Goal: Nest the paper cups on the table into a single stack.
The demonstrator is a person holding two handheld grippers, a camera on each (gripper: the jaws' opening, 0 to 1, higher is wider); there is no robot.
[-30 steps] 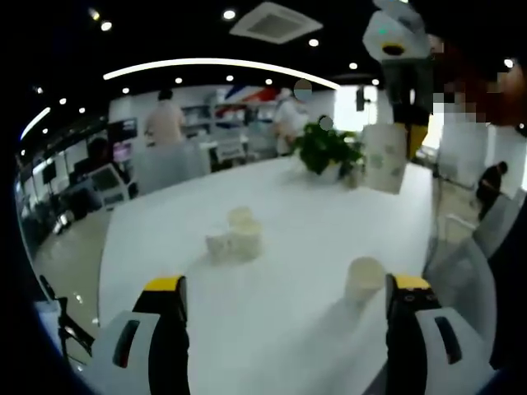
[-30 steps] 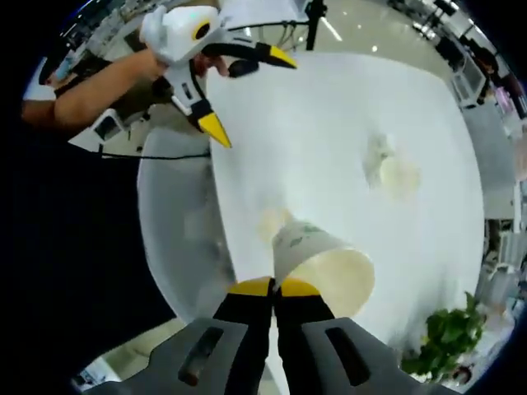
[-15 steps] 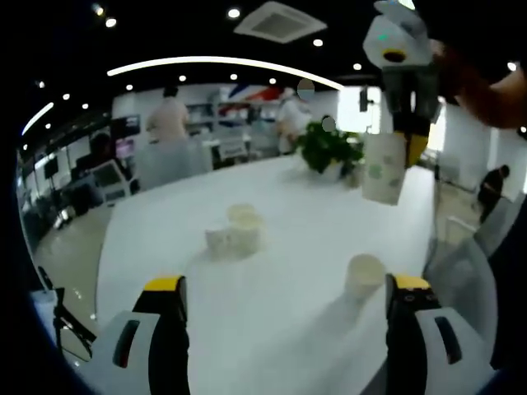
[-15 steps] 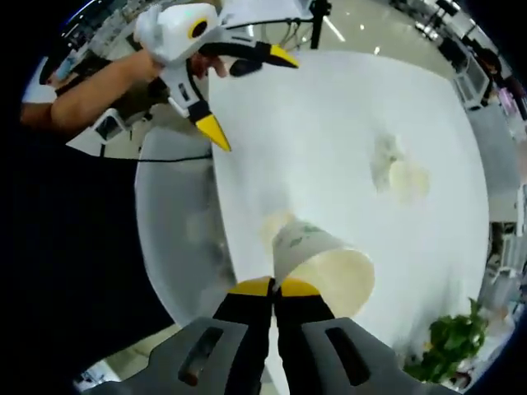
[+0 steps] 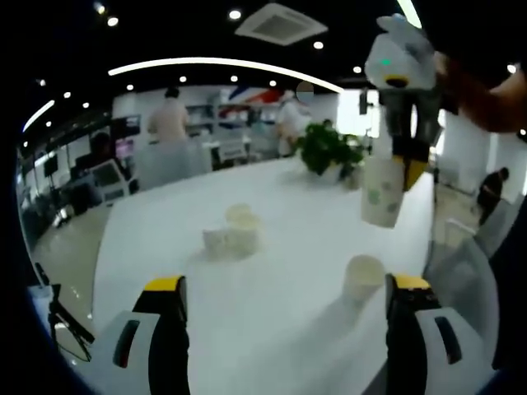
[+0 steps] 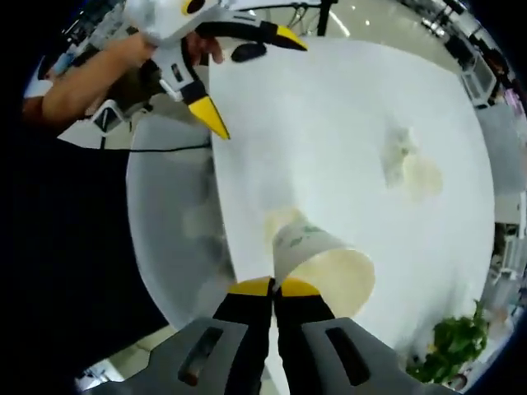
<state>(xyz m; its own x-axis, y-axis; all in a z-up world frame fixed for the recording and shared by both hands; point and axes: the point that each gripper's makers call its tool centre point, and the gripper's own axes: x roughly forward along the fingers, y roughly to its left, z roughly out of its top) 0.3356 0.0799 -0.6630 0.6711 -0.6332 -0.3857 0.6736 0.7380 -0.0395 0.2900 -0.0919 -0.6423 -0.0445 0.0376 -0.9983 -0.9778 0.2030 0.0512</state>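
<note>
Right hand-held gripper (image 6: 274,287): jaws clenched on the rim of a paper cup (image 6: 324,262) with a green print, held in the air over the white bench (image 6: 329,132). Second cup (image 5: 363,277) stands upright on the bench, directly beyond the held one in the right gripper view.

Left hand-held gripper (image 5: 284,288): jaws spread wide, nothing between them, hovering above the bench. The standing cup sits just inside its right jaw tip in the left gripper view. Cluster of cups (image 5: 233,234) lies farther ahead, mid-bench, well apart from both hand-held grippers; count is too blurred to tell.

Potted plant (image 5: 328,151) at the far bench end. People stand in the background.
</note>
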